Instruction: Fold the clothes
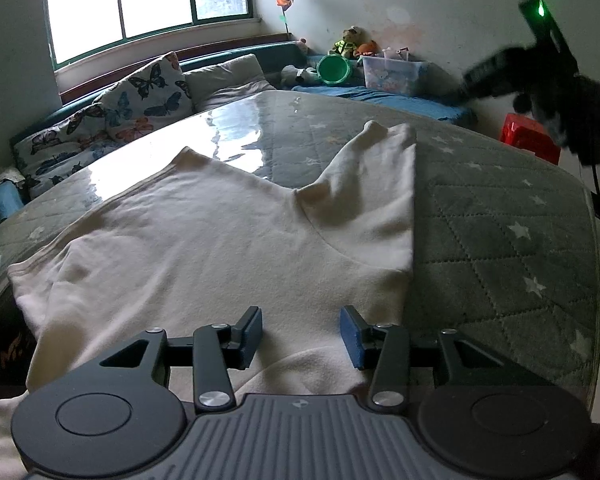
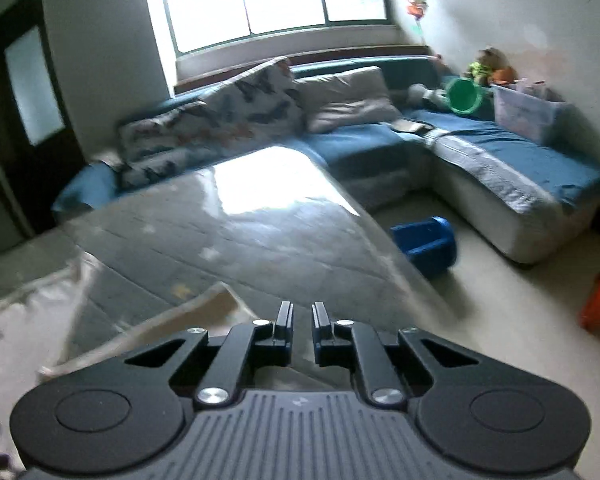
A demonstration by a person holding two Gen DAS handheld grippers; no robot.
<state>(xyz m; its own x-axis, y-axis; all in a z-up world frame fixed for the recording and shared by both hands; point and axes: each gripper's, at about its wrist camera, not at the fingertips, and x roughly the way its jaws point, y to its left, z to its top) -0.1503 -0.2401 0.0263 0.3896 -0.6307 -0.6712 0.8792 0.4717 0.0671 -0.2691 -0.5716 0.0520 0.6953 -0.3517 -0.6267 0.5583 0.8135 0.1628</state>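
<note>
From my left wrist camera, my left gripper [image 1: 301, 338] hovers low over the near part of the cream sweatshirt [image 1: 220, 232], jaws apart with nothing between them. The sweatshirt lies flat on the quilted grey table cover [image 1: 500, 216], one side already folded inward to a straight edge, I think to make it narrow. From my right wrist camera, my right gripper [image 2: 302, 320] has its jaws almost together and empty, beyond the cloth, probably after letting that fold go.
</note>
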